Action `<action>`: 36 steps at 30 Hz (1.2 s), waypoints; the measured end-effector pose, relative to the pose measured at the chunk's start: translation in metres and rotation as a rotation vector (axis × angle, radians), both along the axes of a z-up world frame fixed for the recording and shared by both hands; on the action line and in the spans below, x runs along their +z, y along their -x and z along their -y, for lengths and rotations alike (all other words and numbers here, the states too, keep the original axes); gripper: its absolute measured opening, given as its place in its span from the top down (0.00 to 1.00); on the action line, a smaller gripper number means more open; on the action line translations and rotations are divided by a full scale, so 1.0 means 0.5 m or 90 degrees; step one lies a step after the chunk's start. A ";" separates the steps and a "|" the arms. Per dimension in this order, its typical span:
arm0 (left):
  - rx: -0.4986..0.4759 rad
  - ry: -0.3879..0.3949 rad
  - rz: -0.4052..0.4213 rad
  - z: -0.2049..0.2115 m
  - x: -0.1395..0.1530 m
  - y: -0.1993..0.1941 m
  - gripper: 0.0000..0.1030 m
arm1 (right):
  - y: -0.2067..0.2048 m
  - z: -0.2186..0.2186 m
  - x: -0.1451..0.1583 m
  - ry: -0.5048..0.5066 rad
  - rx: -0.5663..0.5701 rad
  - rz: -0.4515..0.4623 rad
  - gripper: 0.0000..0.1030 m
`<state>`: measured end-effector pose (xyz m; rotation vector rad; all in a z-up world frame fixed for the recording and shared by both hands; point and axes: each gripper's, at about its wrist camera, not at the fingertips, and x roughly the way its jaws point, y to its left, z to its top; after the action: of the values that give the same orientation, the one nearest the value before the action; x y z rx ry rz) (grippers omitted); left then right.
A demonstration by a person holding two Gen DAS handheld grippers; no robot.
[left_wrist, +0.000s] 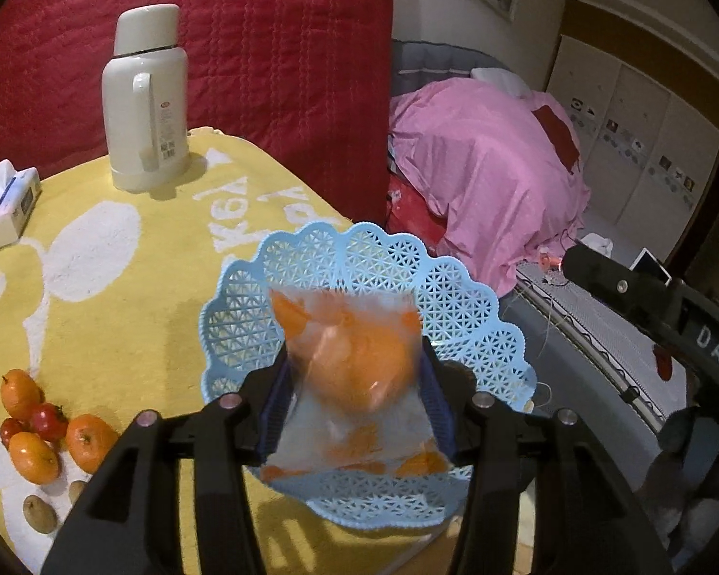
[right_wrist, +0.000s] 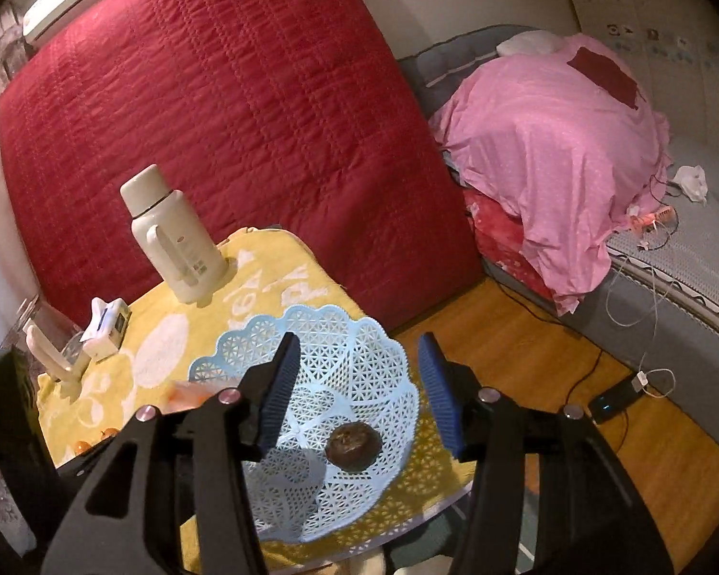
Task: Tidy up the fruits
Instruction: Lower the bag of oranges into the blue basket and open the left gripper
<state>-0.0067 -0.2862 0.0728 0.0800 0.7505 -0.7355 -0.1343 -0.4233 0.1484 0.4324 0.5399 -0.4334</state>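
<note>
My left gripper point(left_wrist: 354, 383) is shut on an orange in a clear plastic bag point(left_wrist: 359, 373) and holds it above the light blue lattice basket point(left_wrist: 369, 258). My right gripper point(right_wrist: 354, 383) is open and empty, hovering over the same basket point(right_wrist: 359, 330). A dark brown round fruit point(right_wrist: 353, 445) lies in the basket's bottom. Loose oranges point(left_wrist: 88, 441), small red fruits point(left_wrist: 48, 421) and brownish fruits point(left_wrist: 38, 512) lie on the yellow towel-covered table point(left_wrist: 144, 297) at the left. The bag shows blurred at the basket's left in the right wrist view point(right_wrist: 191, 393).
A white thermos jug point(left_wrist: 144, 100) stands at the table's back. A tissue box point(left_wrist: 7, 206) lies at the back left. A red quilt point(right_wrist: 215, 120) hangs behind the table. A bed with a pink cover point(right_wrist: 551, 153) is at the right, over a wooden floor point(right_wrist: 527, 359).
</note>
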 end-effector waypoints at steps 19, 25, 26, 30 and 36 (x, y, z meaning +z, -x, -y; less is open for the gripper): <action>0.123 0.045 0.049 -0.134 0.068 -0.041 0.10 | -0.005 -0.040 0.009 -0.012 0.059 0.036 0.38; 0.168 0.048 0.065 -0.199 0.095 -0.055 0.08 | -0.008 -0.060 0.013 -0.014 0.082 0.047 0.35; 0.176 0.049 0.066 -0.210 0.098 -0.059 0.07 | -0.008 -0.064 0.013 -0.016 0.087 0.049 0.33; 0.210 0.049 0.072 -0.265 0.111 -0.073 0.07 | -0.011 -0.077 0.014 -0.015 0.101 0.049 0.33; 0.256 0.043 0.080 -0.339 0.121 -0.086 0.06 | -0.014 -0.100 0.012 -0.026 0.132 0.051 0.32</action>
<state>0.0364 -0.1169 0.1333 -0.0854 0.5965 -0.3675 -0.1274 -0.3733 0.1547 0.4258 0.5114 -0.2051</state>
